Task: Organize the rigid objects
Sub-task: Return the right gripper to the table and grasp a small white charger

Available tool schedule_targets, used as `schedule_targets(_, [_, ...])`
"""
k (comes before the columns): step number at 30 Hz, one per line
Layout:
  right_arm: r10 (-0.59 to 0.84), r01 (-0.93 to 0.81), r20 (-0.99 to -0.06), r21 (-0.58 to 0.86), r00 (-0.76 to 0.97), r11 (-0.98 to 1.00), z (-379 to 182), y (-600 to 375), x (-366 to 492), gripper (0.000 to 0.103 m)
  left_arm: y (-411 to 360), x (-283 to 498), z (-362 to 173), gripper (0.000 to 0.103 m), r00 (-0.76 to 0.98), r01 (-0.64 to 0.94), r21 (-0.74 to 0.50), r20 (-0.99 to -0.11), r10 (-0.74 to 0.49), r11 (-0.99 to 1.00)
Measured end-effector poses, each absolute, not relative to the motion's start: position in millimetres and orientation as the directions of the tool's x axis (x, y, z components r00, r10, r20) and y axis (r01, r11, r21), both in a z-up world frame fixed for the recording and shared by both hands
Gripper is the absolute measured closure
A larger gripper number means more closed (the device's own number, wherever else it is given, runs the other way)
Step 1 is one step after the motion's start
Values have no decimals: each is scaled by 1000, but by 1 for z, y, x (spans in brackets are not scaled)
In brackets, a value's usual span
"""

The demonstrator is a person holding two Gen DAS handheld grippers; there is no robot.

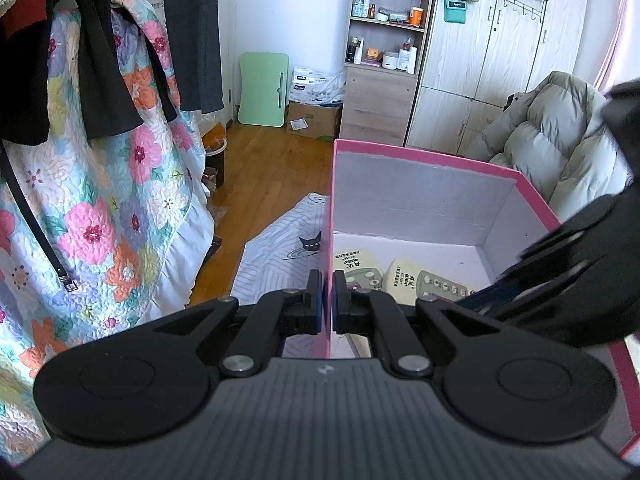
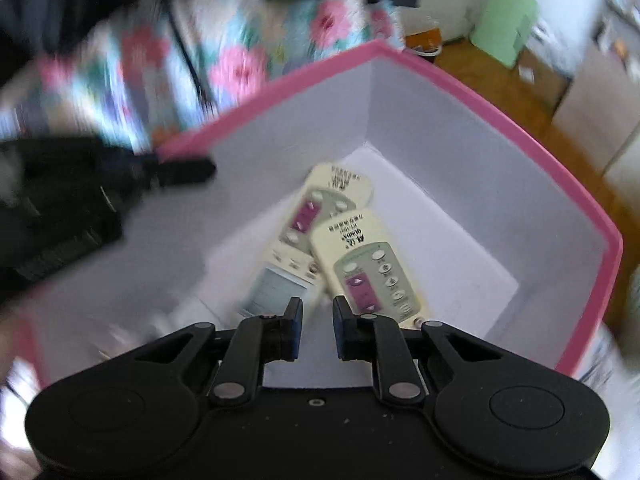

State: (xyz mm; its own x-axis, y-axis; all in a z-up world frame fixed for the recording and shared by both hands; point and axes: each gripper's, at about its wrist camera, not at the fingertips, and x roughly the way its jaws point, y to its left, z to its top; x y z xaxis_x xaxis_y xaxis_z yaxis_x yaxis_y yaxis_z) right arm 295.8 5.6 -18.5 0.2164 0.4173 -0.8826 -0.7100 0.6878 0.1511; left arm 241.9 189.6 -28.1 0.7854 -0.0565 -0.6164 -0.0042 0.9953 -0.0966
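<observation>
Three remotes [image 2: 320, 248] already lie mid-frame in the pink box [image 2: 472, 92]. The left gripper [image 1: 327, 296] pinches its wall; the right gripper [image 2: 318, 328], slightly parted, is empty.

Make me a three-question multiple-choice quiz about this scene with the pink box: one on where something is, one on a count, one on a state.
1. Where do the left tongs sit?
A. On the pink box's side wall
B. On the wooden floor
C. Inside a cupboard

2. How many remote controls lie in the box?
A. None
B. Three
C. Six

3. What do the right tongs hold?
A. A remote control
B. A belt
C. Nothing

Answers:
1. A: the left wrist view shows both fingers pinched on the pink wall's edge.
2. B: the right wrist view shows two cream remotes with purple panels and a white one with a screen.
3. C: the gap between the right tongs' fingers is bare, above the remotes.
</observation>
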Motion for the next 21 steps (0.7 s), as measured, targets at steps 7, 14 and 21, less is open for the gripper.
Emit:
schedule_targets(7, [606, -614, -724, 322, 330, 720, 38, -76, 257, 80, 190, 242, -27, 99, 784, -2, -82, -619, -50, 997])
schedule_targets(14, [550, -488, -702, 322, 452, 812, 63, -156, 209, 73, 184, 240, -25, 99, 793, 7, -42, -608, -31, 999])
schedule_targets(21, [450, -341, -755, 312, 478, 886, 28, -210, 181, 63, 183, 241, -24, 99, 793, 7, -35, -608, -27, 999])
